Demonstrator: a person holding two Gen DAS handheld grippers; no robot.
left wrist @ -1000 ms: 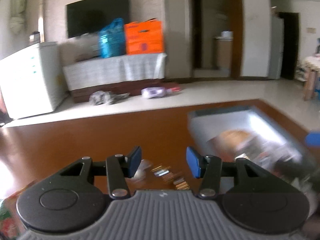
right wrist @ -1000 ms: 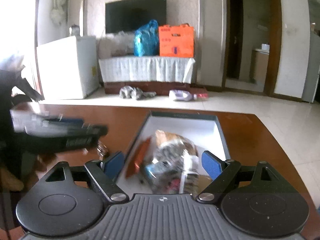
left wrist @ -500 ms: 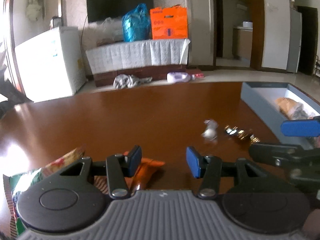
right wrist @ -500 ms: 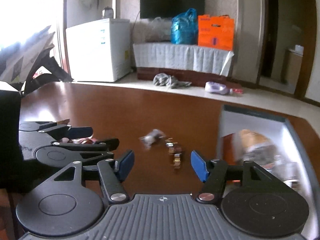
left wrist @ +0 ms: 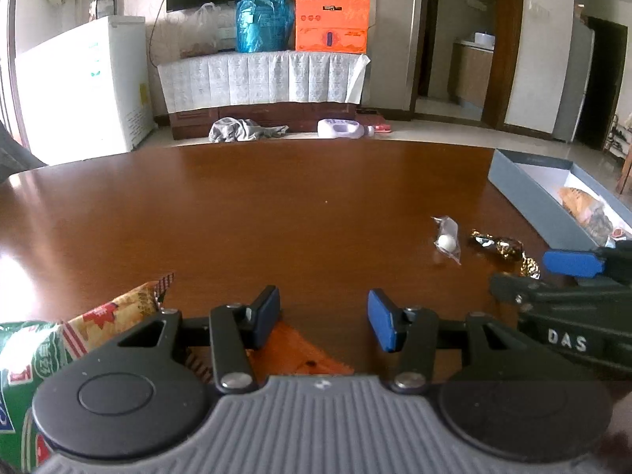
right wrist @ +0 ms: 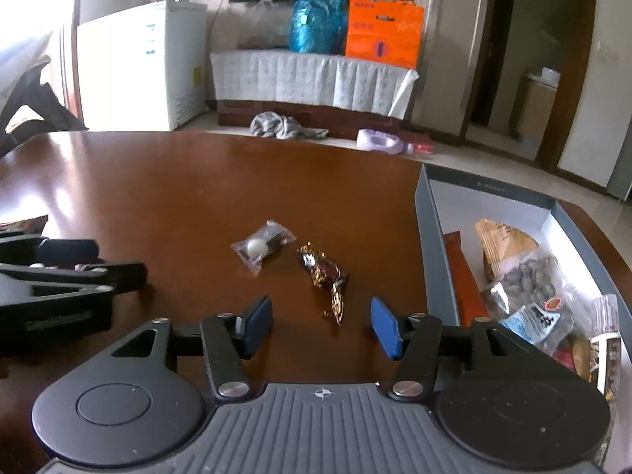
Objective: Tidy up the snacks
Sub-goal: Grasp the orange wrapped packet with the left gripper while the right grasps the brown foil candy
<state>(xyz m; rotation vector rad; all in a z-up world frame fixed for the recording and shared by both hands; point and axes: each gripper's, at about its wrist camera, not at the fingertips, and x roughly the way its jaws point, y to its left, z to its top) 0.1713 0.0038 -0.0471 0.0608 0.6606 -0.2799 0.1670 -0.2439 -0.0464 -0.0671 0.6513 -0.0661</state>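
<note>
The left gripper (left wrist: 323,322) hangs low over the brown bench (left wrist: 245,213), its blue pads apart with nothing between them. An orange wrapper (left wrist: 294,353) lies on the bench just under the left pad, and a green and red snack bag (left wrist: 59,339) sits at the lower left edge. Further right lie a clear packet with a white ball (left wrist: 447,240) and, just beside it, a gold-foil candy (left wrist: 498,248). The right gripper (left wrist: 568,276) reaches in from the right edge near that candy. Behind it stands a grey box (left wrist: 529,193) with snack packets inside.
</note>
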